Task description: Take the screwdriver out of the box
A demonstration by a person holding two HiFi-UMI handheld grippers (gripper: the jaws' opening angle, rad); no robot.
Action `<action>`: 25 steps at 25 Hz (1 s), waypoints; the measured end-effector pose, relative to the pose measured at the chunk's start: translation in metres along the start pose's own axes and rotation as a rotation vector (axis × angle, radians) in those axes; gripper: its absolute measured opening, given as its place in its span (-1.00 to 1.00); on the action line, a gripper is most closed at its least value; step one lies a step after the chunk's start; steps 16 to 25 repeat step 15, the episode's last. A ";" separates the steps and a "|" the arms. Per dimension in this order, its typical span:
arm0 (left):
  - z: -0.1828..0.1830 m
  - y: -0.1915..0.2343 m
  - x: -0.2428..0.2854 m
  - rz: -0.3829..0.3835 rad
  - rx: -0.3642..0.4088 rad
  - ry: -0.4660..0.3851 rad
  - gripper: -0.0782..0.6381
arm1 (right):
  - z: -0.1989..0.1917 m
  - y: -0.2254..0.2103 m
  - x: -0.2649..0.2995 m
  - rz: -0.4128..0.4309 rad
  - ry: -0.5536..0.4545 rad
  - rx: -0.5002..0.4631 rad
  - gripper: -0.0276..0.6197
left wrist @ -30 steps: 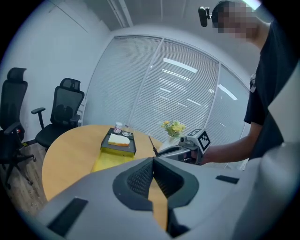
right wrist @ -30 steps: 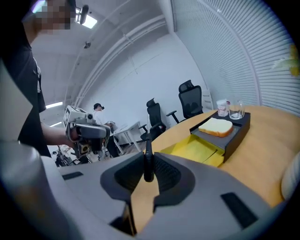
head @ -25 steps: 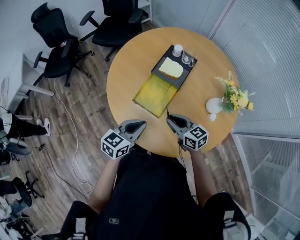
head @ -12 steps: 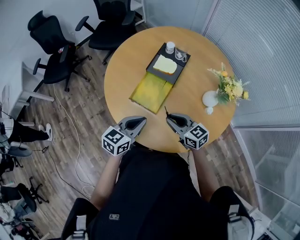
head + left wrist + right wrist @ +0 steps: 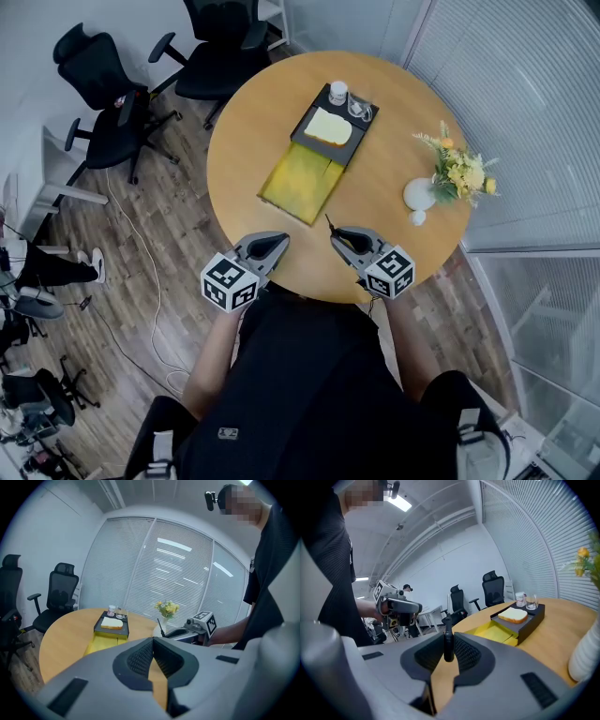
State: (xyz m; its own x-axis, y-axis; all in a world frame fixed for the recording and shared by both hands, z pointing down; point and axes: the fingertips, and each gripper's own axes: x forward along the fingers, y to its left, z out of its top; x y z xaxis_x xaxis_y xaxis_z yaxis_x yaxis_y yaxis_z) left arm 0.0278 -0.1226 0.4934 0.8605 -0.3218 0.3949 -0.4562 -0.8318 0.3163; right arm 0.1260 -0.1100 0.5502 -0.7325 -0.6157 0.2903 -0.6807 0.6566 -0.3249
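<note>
Two black office chairs (image 5: 103,84) stand on the floor well left of the box (image 5: 298,183), off the round wooden table (image 5: 248,141); the left gripper (image 5: 275,245) hovers over the table's near edge, on the person's side of the box and slightly left of it; its own view shows its jaws pressed together with nothing between them, which the head view cannot settle; the box lies open, yellow part toward the person, a pale slab (image 5: 329,126) in its black part; the right gripper (image 5: 340,235) hangs near the box's near right corner; the head view shows only a thin dark shaft there, while the right gripper view shows the pads clamped on the black screwdriver (image 5: 448,641), clear of the box; a vase of flowers (image 5: 418,195) stands well right of the box.
</note>
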 end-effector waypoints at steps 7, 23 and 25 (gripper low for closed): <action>-0.002 0.003 -0.001 0.005 -0.017 -0.008 -0.76 | 0.000 -0.001 0.001 -0.017 -0.002 0.014 -0.73; -0.002 0.009 -0.004 0.001 -0.023 -0.012 -0.76 | 0.000 -0.001 0.008 -0.022 0.005 0.019 -0.73; -0.002 0.009 -0.004 0.001 -0.023 -0.012 -0.76 | 0.000 -0.001 0.008 -0.022 0.005 0.019 -0.73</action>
